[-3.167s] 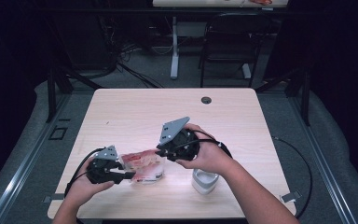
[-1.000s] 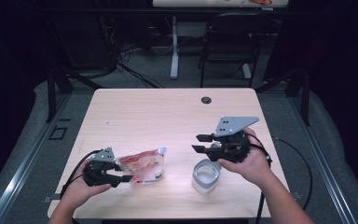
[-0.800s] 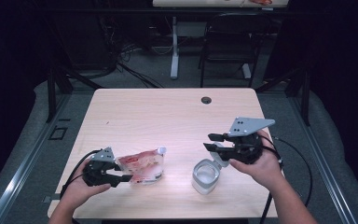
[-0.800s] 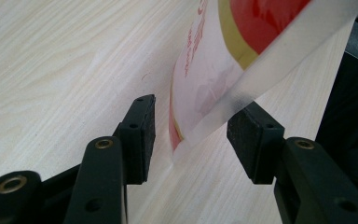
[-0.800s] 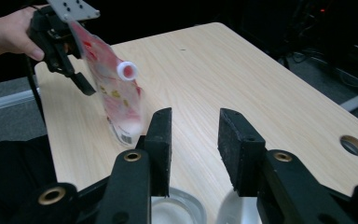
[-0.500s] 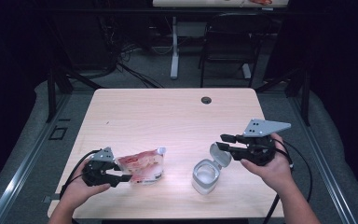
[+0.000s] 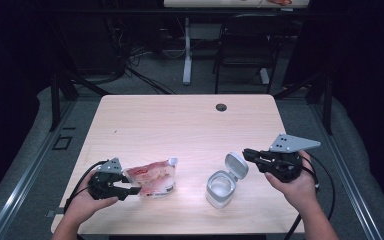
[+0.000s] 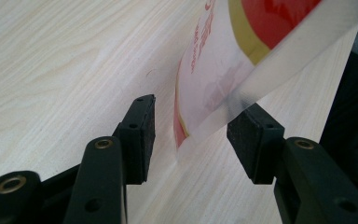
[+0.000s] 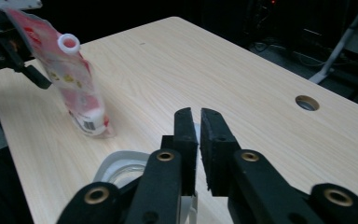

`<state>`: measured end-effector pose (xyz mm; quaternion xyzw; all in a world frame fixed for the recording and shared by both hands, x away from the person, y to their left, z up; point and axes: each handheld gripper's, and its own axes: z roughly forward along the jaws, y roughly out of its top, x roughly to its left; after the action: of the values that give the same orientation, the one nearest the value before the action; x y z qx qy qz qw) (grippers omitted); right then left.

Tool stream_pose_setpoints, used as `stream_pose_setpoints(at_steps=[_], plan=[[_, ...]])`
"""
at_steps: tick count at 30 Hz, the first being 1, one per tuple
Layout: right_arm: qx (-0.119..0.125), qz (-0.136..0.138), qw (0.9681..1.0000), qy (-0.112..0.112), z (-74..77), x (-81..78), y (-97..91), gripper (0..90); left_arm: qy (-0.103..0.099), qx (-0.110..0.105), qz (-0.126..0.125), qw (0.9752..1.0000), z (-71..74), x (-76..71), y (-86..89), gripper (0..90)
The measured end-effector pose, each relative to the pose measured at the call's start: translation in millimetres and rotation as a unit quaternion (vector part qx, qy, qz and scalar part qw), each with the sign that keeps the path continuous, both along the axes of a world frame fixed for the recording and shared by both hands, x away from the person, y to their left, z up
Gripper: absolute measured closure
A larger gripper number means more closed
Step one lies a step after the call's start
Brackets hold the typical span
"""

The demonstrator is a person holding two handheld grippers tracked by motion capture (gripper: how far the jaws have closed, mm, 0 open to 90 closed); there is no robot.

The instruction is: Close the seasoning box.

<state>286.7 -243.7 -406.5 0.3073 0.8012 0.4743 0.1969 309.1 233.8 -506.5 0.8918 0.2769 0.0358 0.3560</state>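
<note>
A red and white spouted pouch [image 7: 152, 177] stands tilted on the table, its white spout [image 9: 68, 43] uppermost and uncapped. My left gripper [image 7: 132, 190] is shut on the pouch's lower left edge [image 8: 223, 70]; that edge runs between the jaws and lies against the right pad. A small grey container [image 7: 220, 189] with its hinged lid [image 7: 236, 165] flipped up sits to the right of the pouch. My right gripper [image 7: 247, 154] hovers just right of that lid. Its jaws [image 9: 199, 126] have just been closing to a thin slit, with nothing between them.
The light wood table [image 7: 180, 130] has a round cable hole [image 7: 221, 107] near its far edge. Cables trail from both grippers over the near edge. A chair and desk legs stand on the dark floor beyond the table.
My right gripper has moved right and a little down, away from above the container, and its jaws have drawn together. The left gripper and the pouch have stayed put.
</note>
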Motion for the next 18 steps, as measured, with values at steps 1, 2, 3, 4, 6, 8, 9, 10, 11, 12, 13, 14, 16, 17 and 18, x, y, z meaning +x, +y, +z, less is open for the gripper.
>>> stream_pose_setpoints(at_steps=[1,2,3,4,6,8,9,10,11,12,13,14,16,17,18], plan=[[0.000,-0.006,1.0000,-0.001,-1.4,-0.4,-0.9,87.1,0.000,0.000,0.001,1.0000,-0.1,-0.1,0.0,51.8],[0.001,-0.012,0.9999,-0.004,-3.5,-0.7,-1.8,88.2,0.000,0.000,0.001,1.0000,-0.2,-0.2,0.0,51.8],[0.003,-0.016,0.9999,-0.004,-6.1,-1.1,-3.3,89.5,0.000,-0.001,0.002,1.0000,-0.3,-0.4,-0.1,51.7],[0.001,-0.020,0.9998,-0.004,-7.7,-1.4,-4.4,90.0,-0.001,-0.001,0.002,1.0000,-0.2,-0.4,0.0,51.7],[0.006,-0.026,0.9996,-0.001,-12.6,-1.7,-7.3,90.0,-0.001,0.000,0.001,1.0000,-0.1,-0.3,0.4,51.6],[0.007,-0.036,0.9993,0.002,-17.4,-1.7,-10.0,90.0,0.000,0.000,0.001,1.0000,-0.5,-0.3,0.6,51.6],[0.005,-0.042,0.9991,0.003,-20.0,-1.3,-11.2,90.0,0.000,0.002,0.001,1.0000,-0.9,-0.1,0.7,51.5],[0.006,-0.045,0.9989,0.006,-22.5,-0.7,-12.6,90.0,0.000,0.001,0.002,1.0000,-1.3,-0.2,0.5,51.5],[0.008,-0.047,0.9988,0.010,-24.9,0.1,-14.1,90.0,0.001,0.002,0.002,1.0000,-1.5,0.0,0.5,51.6],[0.007,-0.050,0.9986,0.013,-27.3,1.2,-15.3,90.0,0.001,0.003,0.003,1.0000,-1.4,0.0,0.4,51.6],[0.011,-0.053,0.9984,0.017,-30.1,2.3,-16.1,90.0,0.000,0.003,0.002,1.0000,-1.3,0.0,0.3,51.6],[0.015,-0.052,0.9983,0.024,-32.5,3.5,-18.0,90.0,0.000,0.003,0.002,1.0000,-1.1,-0.1,0.3,51.5],[0.022,-0.051,0.9979,0.032,-35.6,4.5,-19.3,90.0,0.000,0.002,0.002,1.0000,-0.9,-0.1,0.4,51.5],[0.025,-0.051,0.9978,0.034,-37.1,4.8,-19.4,90.0,0.000,0.002,0.002,1.0000,-0.9,-0.1,0.5,51.5],[0.025,-0.052,0.9977,0.036,-38.6,5.0,-19.4,90.0,0.000,0.002,0.002,1.0000,-0.9,-0.2,0.6,51.5]])
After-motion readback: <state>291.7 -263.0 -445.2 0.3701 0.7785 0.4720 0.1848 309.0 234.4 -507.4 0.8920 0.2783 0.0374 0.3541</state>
